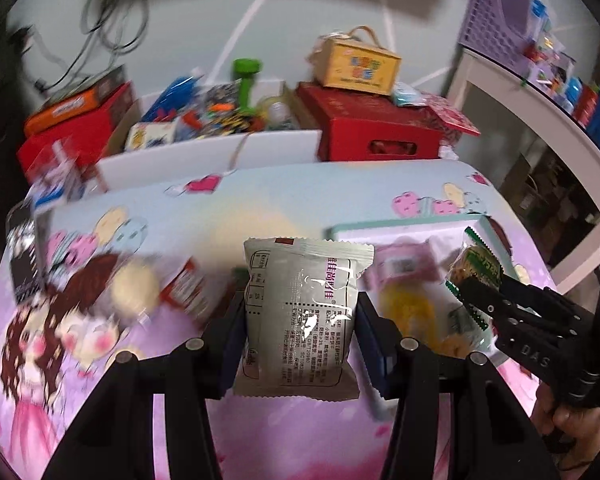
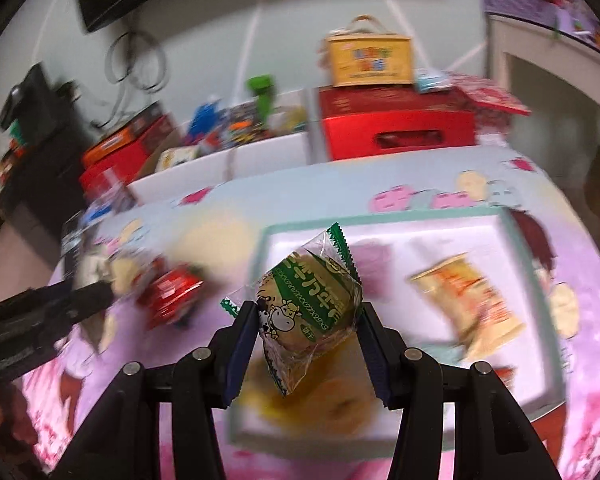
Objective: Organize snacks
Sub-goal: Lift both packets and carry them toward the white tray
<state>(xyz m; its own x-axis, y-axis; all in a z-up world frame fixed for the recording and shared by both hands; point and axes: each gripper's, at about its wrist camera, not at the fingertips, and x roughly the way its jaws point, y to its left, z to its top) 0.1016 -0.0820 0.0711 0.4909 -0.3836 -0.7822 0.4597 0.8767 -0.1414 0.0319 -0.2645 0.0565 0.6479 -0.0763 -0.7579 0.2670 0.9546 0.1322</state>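
left gripper (image 1: 300, 312) pinches a grey packet (image 1: 302, 316), right gripper (image 2: 308, 320) pinches a green packet (image 2: 310, 312); tray (image 2: 516, 264) below partly filled, red snack (image 2: 168, 296) left.

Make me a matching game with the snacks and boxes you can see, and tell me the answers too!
Things:
1. silver snack packet
2. green cow biscuit packet
3. orange snack packet
4. yellow box with handle

Places:
A. on top of the red box
B. in the right gripper
C. lying in the white tray
D. in the left gripper

Pairs: 1-D, 2-B, 3-C, 4-A
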